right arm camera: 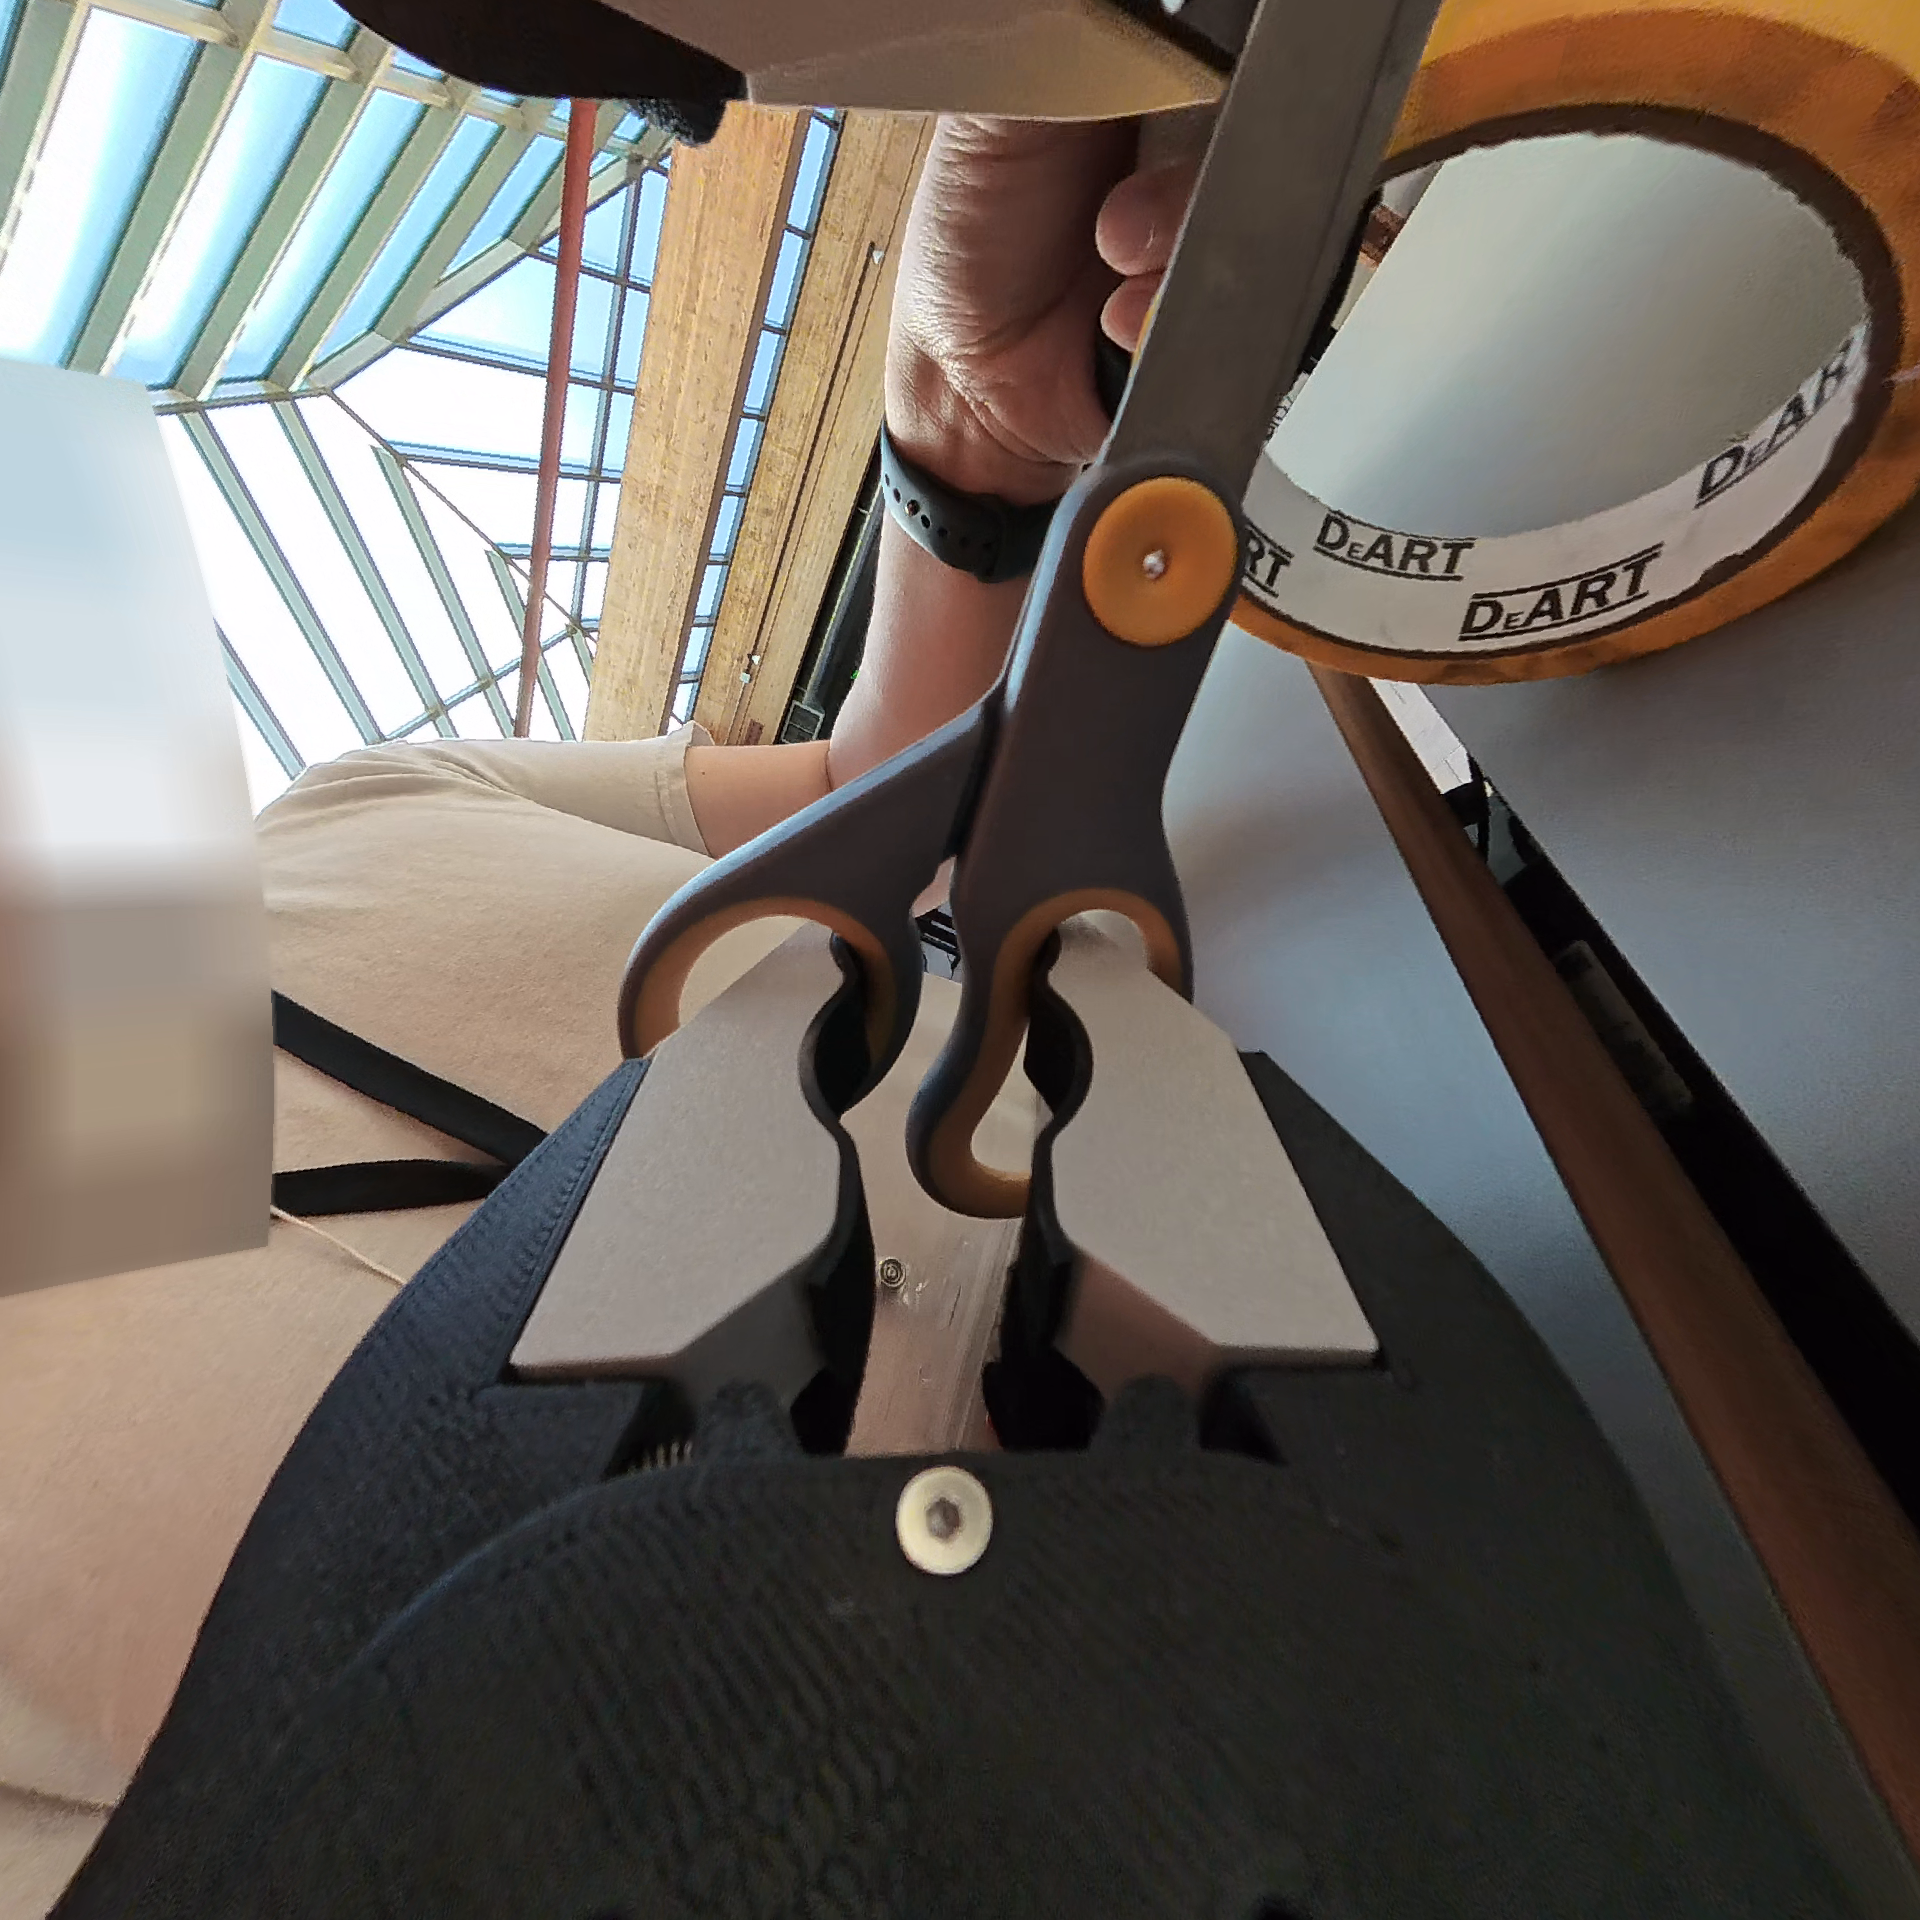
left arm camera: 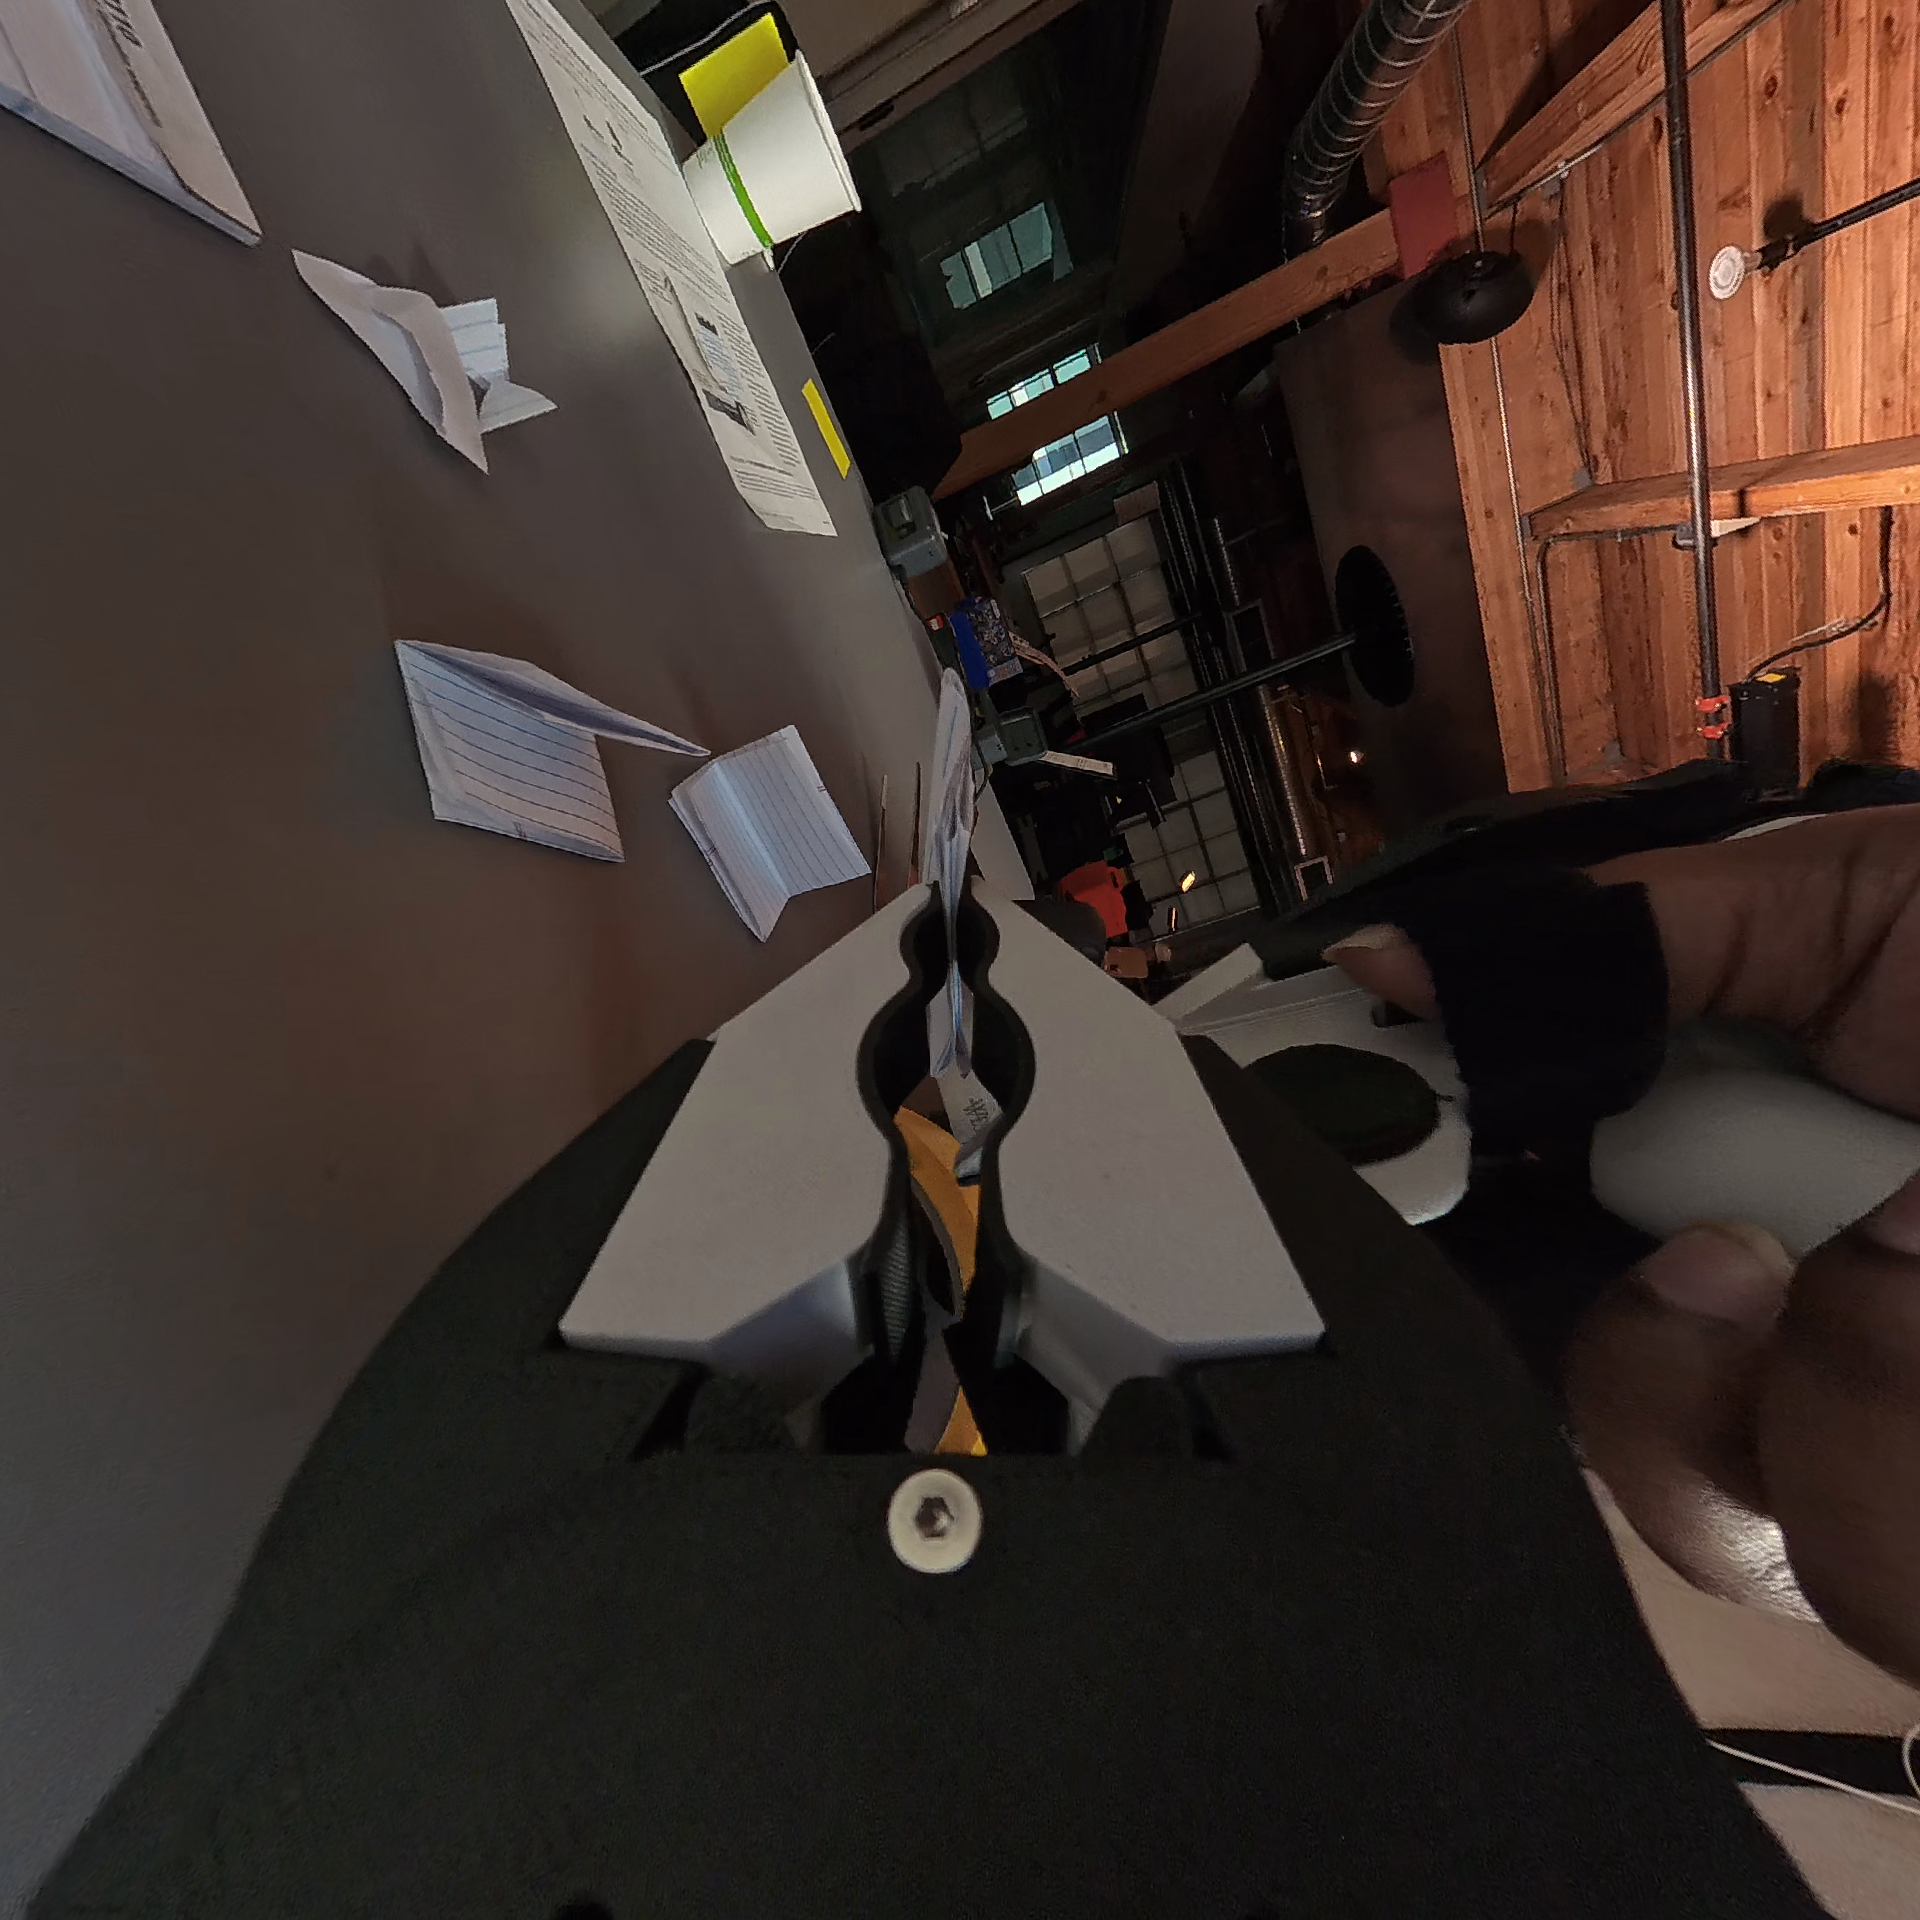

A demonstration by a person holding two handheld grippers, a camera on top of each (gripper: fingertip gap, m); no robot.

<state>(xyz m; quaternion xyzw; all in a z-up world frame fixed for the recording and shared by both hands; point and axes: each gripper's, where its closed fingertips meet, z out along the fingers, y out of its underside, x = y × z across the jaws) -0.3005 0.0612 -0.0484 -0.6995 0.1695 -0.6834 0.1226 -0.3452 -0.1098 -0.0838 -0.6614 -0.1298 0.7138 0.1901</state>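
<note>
My left gripper [left arm camera: 951, 920] is shut on a white lined paper slip [left arm camera: 952, 769], seen edge-on, that sticks out past the fingertips. An orange tape roll [left arm camera: 940, 1164] shows through the gap behind it. My right gripper [right arm camera: 961, 971] has a fingertip in each handle loop of grey-and-orange scissors [right arm camera: 1049, 790] and presses the handles together. The blades [right arm camera: 1262, 208] are closed and point up past the tape roll [right arm camera: 1621, 634] on the grey table [right arm camera: 1714, 935]. A hand with a dark wrist band [right arm camera: 997, 301] holds the left gripper [right arm camera: 935, 62] above.
Several folded lined papers [left arm camera: 509, 748] [left arm camera: 769, 821] [left arm camera: 447, 353] lie on the grey table [left arm camera: 208, 727]. Farther off are a printed sheet [left arm camera: 675, 270], a yellow sticky note [left arm camera: 826, 426] and a white cup [left arm camera: 774, 156]. A gloved hand [left arm camera: 1662, 1039] holds the other gripper at right. Spacing between my two grippers at the tips: around 20 cm.
</note>
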